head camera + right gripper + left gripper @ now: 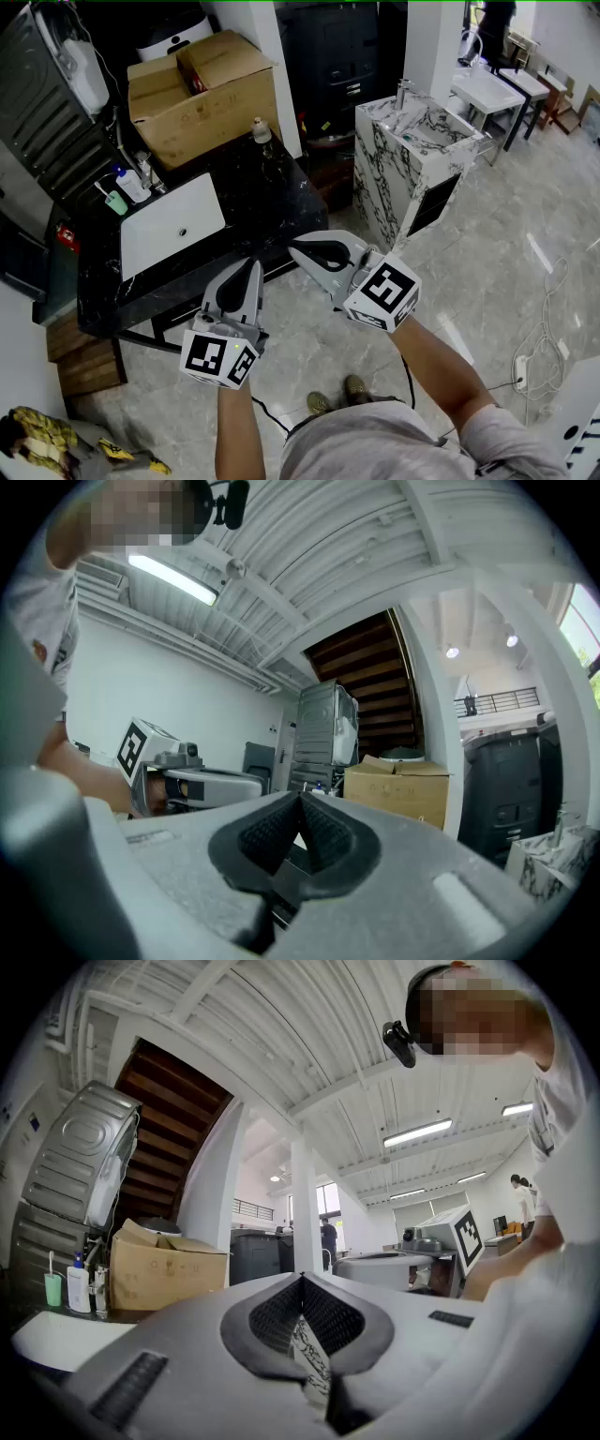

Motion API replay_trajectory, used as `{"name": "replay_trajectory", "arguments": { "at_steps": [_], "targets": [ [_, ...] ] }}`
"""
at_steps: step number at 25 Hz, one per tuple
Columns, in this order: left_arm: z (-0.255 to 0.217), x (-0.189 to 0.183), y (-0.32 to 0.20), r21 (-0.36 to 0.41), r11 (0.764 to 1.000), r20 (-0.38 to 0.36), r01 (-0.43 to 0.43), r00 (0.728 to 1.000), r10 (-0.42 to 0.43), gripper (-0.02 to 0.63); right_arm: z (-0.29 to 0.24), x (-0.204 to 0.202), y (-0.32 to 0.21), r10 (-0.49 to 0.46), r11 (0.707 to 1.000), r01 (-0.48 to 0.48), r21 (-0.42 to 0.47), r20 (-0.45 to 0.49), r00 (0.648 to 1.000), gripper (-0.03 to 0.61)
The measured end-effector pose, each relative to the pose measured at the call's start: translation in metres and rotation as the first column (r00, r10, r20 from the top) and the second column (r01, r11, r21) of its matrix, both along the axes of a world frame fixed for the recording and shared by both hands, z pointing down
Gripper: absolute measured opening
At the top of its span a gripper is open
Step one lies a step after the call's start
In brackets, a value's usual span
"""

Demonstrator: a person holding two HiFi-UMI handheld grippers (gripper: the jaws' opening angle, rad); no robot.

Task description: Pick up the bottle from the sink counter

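Two grippers are held side by side just at the near edge of the black counter (258, 202), the left gripper (251, 267) and the right gripper (298, 249) each with its jaws pressed fully together and nothing between them. One small bottle (262, 131) stands upright at the counter's far right corner, just beside the cardboard box (202, 94), well apart from both grippers. The white sink (208, 212) lies to its left in the counter.
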State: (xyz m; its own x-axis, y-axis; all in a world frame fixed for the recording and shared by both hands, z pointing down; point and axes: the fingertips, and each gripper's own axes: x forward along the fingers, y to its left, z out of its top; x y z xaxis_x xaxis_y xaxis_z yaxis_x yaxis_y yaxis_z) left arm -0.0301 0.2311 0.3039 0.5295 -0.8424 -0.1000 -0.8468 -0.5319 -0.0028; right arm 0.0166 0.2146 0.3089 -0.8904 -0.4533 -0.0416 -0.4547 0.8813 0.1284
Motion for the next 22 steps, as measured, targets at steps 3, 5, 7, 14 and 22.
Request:
{"name": "replay_trajectory", "arguments": {
  "at_steps": [3,5,7,14,22],
  "targets": [
    [0.0,0.002,-0.002,0.0,1.0,-0.001,0.003,1.0,-0.003,0.002,-0.001,0.002,-0.002,-0.001,1.0,0.001,-0.001,0.004,1.0,0.0],
    [-0.001,0.004,-0.004,0.0,1.0,-0.001,0.005,1.0,-0.005,0.002,-0.003,0.006,-0.005,0.001,1.0,-0.001,-0.009,0.018,1.0,0.0],
    [-0.001,0.005,-0.006,-0.001,1.0,-0.001,0.009,1.0,-0.009,0.002,-0.005,0.009,-0.007,0.0,1.0,0.0,-0.016,0.033,0.999,0.0],
    [-0.002,0.014,-0.012,-0.001,0.999,0.004,0.032,0.999,-0.032,0.002,-0.008,0.023,-0.011,-0.016,1.0,0.015,0.004,0.03,0.999,0.0],
    [-0.004,0.033,-0.027,0.014,0.997,0.004,0.075,0.997,-0.076,0.002,-0.008,0.052,-0.024,-0.038,0.999,0.037,0.018,0.032,0.999,0.001]
  ]
}}
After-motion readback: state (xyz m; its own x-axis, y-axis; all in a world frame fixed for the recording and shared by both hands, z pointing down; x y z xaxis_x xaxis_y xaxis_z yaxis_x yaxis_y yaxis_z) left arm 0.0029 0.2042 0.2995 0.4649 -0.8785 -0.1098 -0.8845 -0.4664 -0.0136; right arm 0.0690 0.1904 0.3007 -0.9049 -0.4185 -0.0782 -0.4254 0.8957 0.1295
